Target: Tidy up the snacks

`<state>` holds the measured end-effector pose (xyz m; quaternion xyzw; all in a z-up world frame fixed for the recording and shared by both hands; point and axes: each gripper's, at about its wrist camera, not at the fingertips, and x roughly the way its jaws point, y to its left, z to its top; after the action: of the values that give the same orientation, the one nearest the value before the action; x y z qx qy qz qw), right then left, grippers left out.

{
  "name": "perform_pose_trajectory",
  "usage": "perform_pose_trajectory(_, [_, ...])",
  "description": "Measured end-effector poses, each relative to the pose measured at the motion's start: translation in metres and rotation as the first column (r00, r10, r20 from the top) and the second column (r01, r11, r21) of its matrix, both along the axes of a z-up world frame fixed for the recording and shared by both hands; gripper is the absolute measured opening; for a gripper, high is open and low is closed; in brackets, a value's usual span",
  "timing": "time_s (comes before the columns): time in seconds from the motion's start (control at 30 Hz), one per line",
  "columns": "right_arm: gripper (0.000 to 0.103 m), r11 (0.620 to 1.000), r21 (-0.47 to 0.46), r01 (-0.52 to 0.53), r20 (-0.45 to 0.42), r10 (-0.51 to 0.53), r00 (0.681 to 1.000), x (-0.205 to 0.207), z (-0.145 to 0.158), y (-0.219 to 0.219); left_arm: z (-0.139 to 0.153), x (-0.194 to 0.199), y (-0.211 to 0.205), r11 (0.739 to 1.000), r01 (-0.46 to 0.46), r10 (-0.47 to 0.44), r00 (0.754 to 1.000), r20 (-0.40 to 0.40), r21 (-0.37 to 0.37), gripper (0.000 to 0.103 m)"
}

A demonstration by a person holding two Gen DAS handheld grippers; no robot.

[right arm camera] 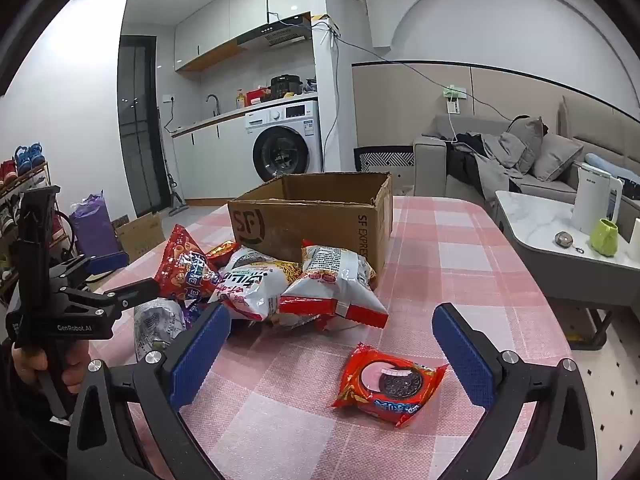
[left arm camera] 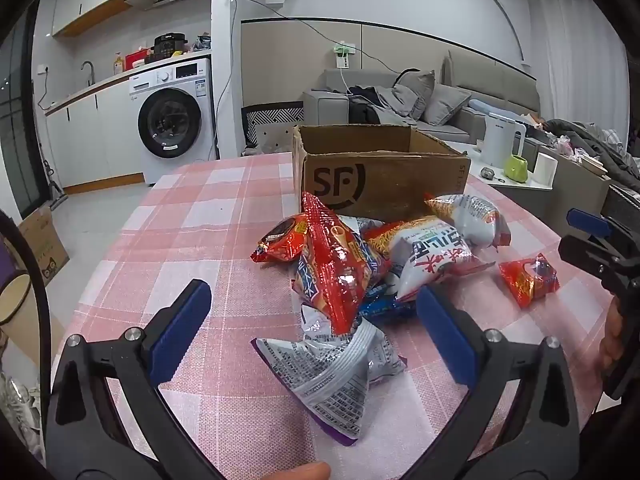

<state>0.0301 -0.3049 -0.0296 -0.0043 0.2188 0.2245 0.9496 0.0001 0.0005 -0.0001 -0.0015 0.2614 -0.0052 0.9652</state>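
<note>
Right gripper (right arm camera: 332, 344) spread near the cookie pack (right arm camera: 390, 384); light, crinkly, slippery, so I'd pinch its crimped edge.

Left wrist view low over the tabletop (left arm camera: 192, 216), right wrist view from further right, both near, facing the cardboard box (left arm camera: 380, 184), sharing the snack pile (right arm camera: 272, 284).

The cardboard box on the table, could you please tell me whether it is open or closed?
Open: the cardboard box has no lid or flaps over its top, and its inner walls show; its contents cannot be seen.
</note>
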Motion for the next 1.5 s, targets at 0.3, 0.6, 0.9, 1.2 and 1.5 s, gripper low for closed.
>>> perform_pose_trajectory(0.3, [0.103, 1.0, -0.002, 0.002, -0.006, -0.002, 1.0, -0.0001, -0.0002, 0.0005, 0.0049, -0.0028, -0.0034, 1.0, 0.014, -0.014, 1.0, 0.011, 0.007, 0.102])
perform_pose_trajectory(0.6, [0.103, 1.0, -0.004, 0.001, -0.006, -0.001, 1.0, 0.0002, -0.0005, 0.0007, 0.0012, -0.0013, -0.0031, 1.0, 0.013, -0.013, 1.0, 0.02, 0.005, 0.102])
perform_pose_trajectory(0.9, [0.103, 1.0, -0.004, 0.001, -0.007, -0.001, 1.0, 0.0005, -0.0008, 0.0006, 0.0014, -0.0016, -0.0037, 1.0, 0.013, -0.013, 1.0, 0.021, 0.007, 0.102])
perform_pose_trajectory(1.2, [0.103, 1.0, -0.004, 0.001, -0.007, -0.001, 1.0, 0.0005, -0.001, 0.0005, 0.0016, -0.0015, -0.0038, 1.0, 0.013, -0.014, 1.0, 0.021, 0.007, 0.102])
perform_pose_trajectory(1.5, [0.103, 1.0, -0.005, 0.001, -0.009, -0.001, 1.0, 0.0011, -0.0009, 0.0005, 0.0016, -0.0017, -0.0041, 1.0, 0.014, -0.014, 1.0, 0.022, 0.007, 0.102])
